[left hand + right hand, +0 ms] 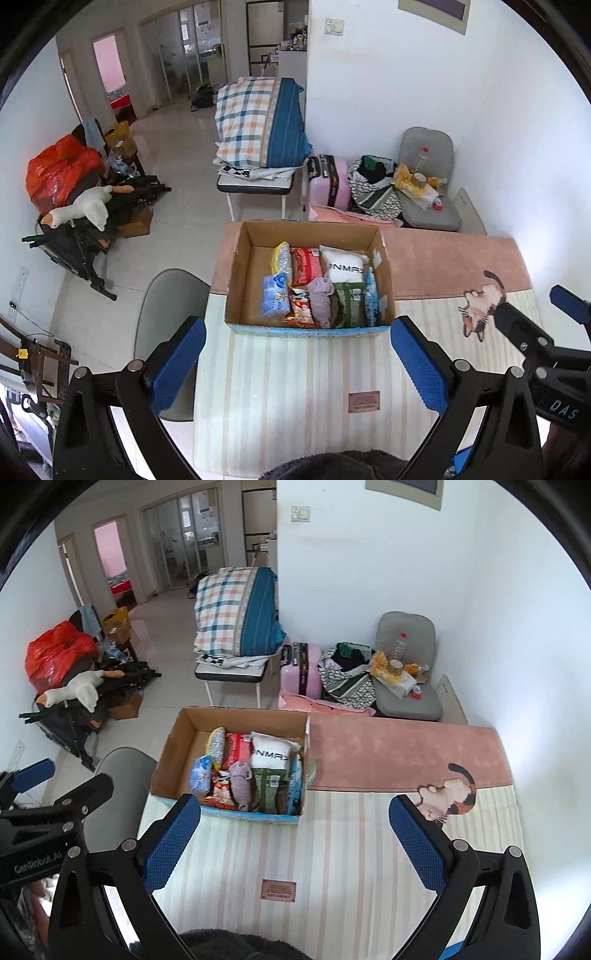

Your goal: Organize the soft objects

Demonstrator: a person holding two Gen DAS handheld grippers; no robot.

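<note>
We are hovering both grippers back from the packed cardboard box (308, 280).
Left gripper (297, 363) and right gripper (295, 843) are holding their jaws wide and empty; soft packets are standing upright in the box's right half on the striped mat (332, 849), leaving free room at its left.

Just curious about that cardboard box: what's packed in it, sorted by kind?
In the box:
Printed packets: 7, e.g. the white one, red one, green one
Rolled purple cloth: 1
Total: 8, though some may be hidden.
</note>
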